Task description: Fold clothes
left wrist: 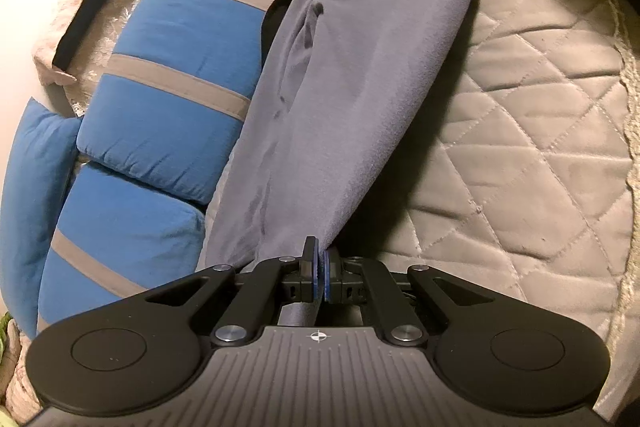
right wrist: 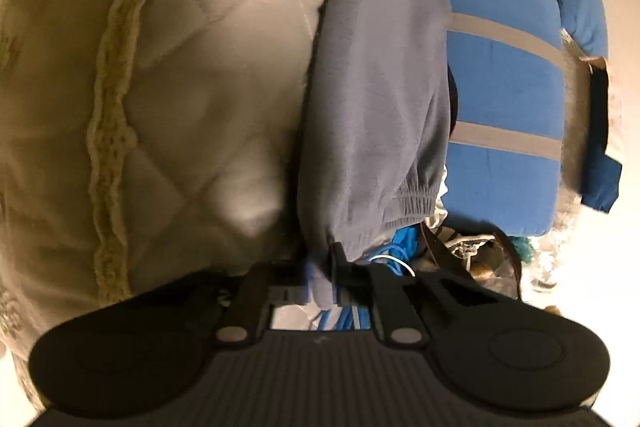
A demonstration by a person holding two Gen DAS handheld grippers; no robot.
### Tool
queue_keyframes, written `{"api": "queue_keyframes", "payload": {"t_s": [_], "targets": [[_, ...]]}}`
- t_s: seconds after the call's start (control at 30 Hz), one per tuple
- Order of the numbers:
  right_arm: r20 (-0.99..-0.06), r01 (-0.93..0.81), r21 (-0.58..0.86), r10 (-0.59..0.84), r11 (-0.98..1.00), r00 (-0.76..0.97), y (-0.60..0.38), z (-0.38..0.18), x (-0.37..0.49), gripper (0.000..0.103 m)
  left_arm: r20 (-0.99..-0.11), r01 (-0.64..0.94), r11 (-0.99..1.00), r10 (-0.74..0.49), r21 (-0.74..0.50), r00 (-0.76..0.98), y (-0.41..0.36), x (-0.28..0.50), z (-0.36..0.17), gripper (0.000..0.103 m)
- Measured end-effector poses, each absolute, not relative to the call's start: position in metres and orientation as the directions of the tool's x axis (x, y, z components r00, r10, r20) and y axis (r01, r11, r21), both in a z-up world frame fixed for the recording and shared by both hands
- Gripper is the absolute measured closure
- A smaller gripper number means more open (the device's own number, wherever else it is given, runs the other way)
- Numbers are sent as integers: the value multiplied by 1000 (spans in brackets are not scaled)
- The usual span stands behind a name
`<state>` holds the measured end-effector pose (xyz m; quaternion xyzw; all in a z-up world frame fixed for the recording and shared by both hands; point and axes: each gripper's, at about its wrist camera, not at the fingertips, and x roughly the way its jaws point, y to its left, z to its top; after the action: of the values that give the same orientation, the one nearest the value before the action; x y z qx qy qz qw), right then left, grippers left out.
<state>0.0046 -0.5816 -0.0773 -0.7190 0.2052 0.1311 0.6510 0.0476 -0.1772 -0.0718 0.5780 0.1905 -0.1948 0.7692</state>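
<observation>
Left tongs [left wrist: 319, 269] clamped on one end of the grey pants [left wrist: 360, 67]; right tongs [right wrist: 325, 273] clamped on the waistband end. Pants stretched long on the quilted bed [left wrist: 520, 147], beside the blue cushions [left wrist: 180, 67]. Probably ready for folding: next, bring both ends together.

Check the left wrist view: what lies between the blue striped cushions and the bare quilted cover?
The grey sweatpants lie stretched between the blue striped cushions and the quilted cover, shown in the left wrist view.
</observation>
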Motion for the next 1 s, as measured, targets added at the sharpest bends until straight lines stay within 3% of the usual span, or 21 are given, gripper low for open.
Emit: {"api": "queue_keyframes", "payload": {"t_s": [0.2, 0.47, 0.73, 0.87, 1.0], "targets": [[-424, -420, -906, -138, 59, 895, -597, -36, 11, 96, -548, 552, 216, -84, 805, 832, -181, 31, -76, 101], [-469, -459, -883, -156, 98, 869, -604, -27, 6, 96, -576, 581, 182, -87, 793, 813, -187, 2, -94, 101], [-516, -503, -856, -170, 119, 839, -599, -44, -2, 96, -477, 474, 153, -16, 867, 879, -176, 9, -121, 94], [-524, -506, -851, -175, 136, 834, -598, -45, -4, 96, -385, 383, 120, -5, 916, 923, -168, 16, -131, 76], [-533, -513, -846, -180, 146, 827, -595, -46, -2, 96, -355, 351, 96, 30, 931, 934, -165, 26, -130, 72]]}}
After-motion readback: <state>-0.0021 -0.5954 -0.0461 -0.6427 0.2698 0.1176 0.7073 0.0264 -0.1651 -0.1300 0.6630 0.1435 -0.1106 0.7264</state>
